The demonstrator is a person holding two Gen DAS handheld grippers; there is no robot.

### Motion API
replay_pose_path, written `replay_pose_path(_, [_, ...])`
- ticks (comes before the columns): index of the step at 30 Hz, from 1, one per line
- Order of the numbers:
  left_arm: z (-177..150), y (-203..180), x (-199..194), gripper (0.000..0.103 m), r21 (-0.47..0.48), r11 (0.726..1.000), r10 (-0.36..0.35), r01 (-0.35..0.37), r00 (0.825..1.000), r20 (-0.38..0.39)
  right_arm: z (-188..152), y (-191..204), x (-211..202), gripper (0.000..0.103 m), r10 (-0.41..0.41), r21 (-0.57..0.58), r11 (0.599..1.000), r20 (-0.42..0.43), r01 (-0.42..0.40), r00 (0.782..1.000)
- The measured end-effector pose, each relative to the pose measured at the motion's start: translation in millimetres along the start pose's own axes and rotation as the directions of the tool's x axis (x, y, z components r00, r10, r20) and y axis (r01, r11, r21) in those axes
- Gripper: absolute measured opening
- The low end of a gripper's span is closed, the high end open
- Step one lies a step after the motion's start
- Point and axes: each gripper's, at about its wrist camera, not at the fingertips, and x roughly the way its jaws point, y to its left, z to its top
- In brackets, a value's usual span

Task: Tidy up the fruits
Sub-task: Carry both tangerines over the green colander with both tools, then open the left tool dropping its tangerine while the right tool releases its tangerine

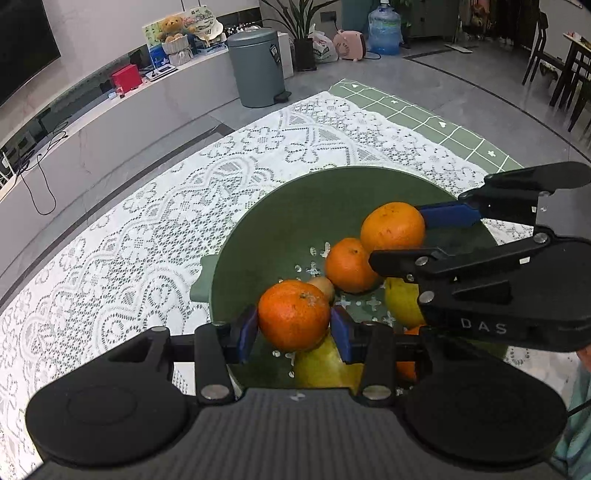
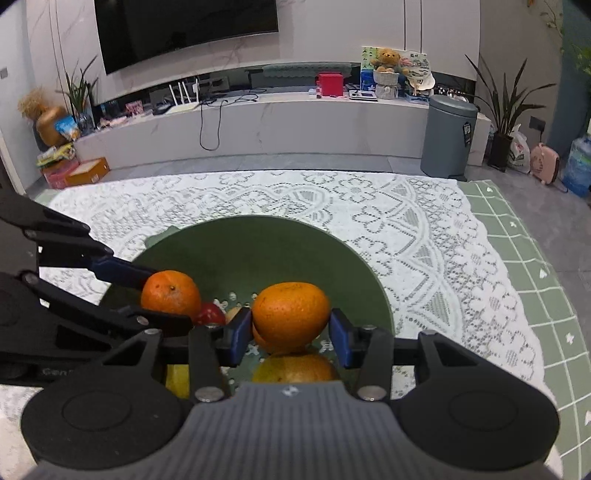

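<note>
A dark green perforated bowl (image 1: 295, 214) sits on a white lace cloth. My left gripper (image 1: 294, 325) is shut on an orange (image 1: 293, 314), held over the bowl's near side. My right gripper (image 1: 406, 236) comes in from the right, shut on a second orange (image 1: 393, 227). A third orange (image 1: 347, 264) and yellow fruits (image 1: 402, 302) lie in the bowl. In the right wrist view, my right gripper (image 2: 290, 328) clamps its orange (image 2: 290, 312) above the bowl (image 2: 258, 251). The left gripper (image 2: 159, 295) holds its orange (image 2: 170, 293) beside a red apple (image 2: 210, 314).
The lace cloth (image 2: 406, 229) lies over a green grid mat (image 2: 517, 258) on the floor. A grey pedal bin (image 2: 448, 136), a long white TV bench (image 2: 295, 122), potted plants and a water bottle (image 1: 384, 31) stand beyond.
</note>
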Motion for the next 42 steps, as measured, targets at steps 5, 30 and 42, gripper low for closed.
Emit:
replay_pose_path(5, [4.9,-1.4,8.3,0.048,0.014,1.0,0.019,-0.018,0.999,-0.026,2.0,-1.0,10.7,0.043,-0.005,0.003,1.0,-0.048,0.005,0.999])
replay_pose_path(30, [4.7,0.9,14.8,0.053,-0.018,0.999,0.049,-0.05,0.998,-0.039,-3.3,6.5,9.8,0.045,-0.07,-0.031,0.997,-0.025,0.07,0.997])
replay_pose_path(42, [-2.6,3.8,-11.8,0.06,-0.032,0.998,0.056,-0.056,0.998,0.015,-4.4,-2.4,-4.7,0.063,-0.016,0.103,0.995,0.02,0.014,1.0])
